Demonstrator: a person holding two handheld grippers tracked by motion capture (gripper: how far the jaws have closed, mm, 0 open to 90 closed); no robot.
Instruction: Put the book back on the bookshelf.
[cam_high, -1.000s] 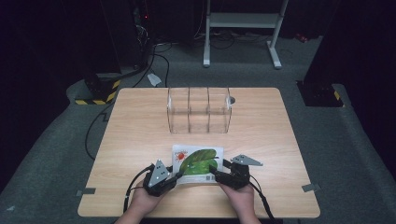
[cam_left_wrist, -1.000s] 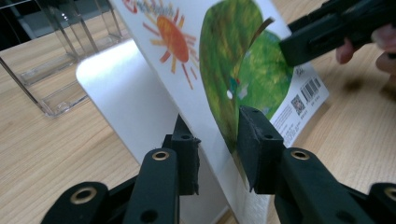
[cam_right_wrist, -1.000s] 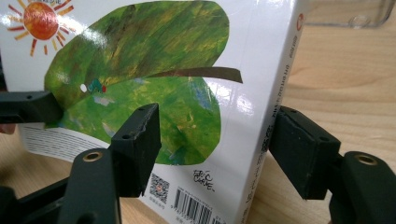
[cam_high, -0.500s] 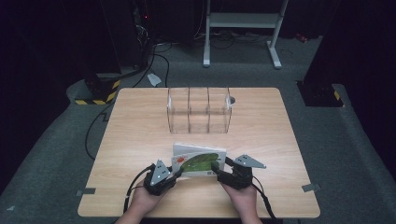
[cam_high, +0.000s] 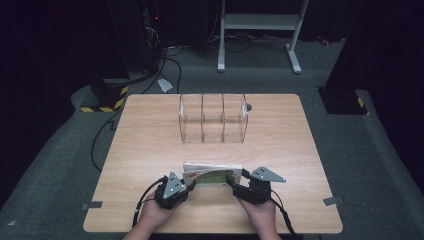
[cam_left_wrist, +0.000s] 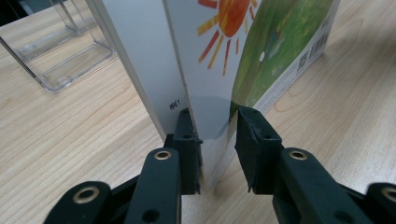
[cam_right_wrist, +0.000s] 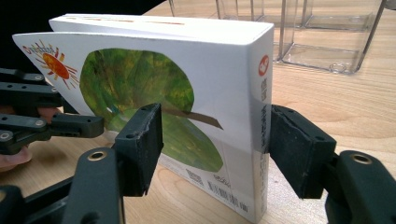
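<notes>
A picture book (cam_high: 212, 176) with a green leaf and an orange sun on its white cover stands tilted up on its long edge near the table's front. In the left gripper view the book (cam_left_wrist: 261, 46) rises straight ahead, and my left gripper (cam_left_wrist: 212, 135) is shut on its lower cover edge. My right gripper (cam_right_wrist: 215, 140) grips the spine end of the book (cam_right_wrist: 140, 84), one jaw on the cover and the other at the spine. From above, the left gripper (cam_high: 190, 184) and right gripper (cam_high: 234, 181) hold opposite ends of the book.
A clear plastic organizer (cam_high: 212, 120) with three upright compartments stands at the middle back of the wooden table (cam_high: 150, 140). A small grey round object (cam_high: 248, 106) lies just behind its right end. Dark floor, cables and a white stand lie beyond.
The book lay flat on the table with its cover up; now it is tipped up onto its long edge, held between both grippers, which have come slightly closer to the person.
</notes>
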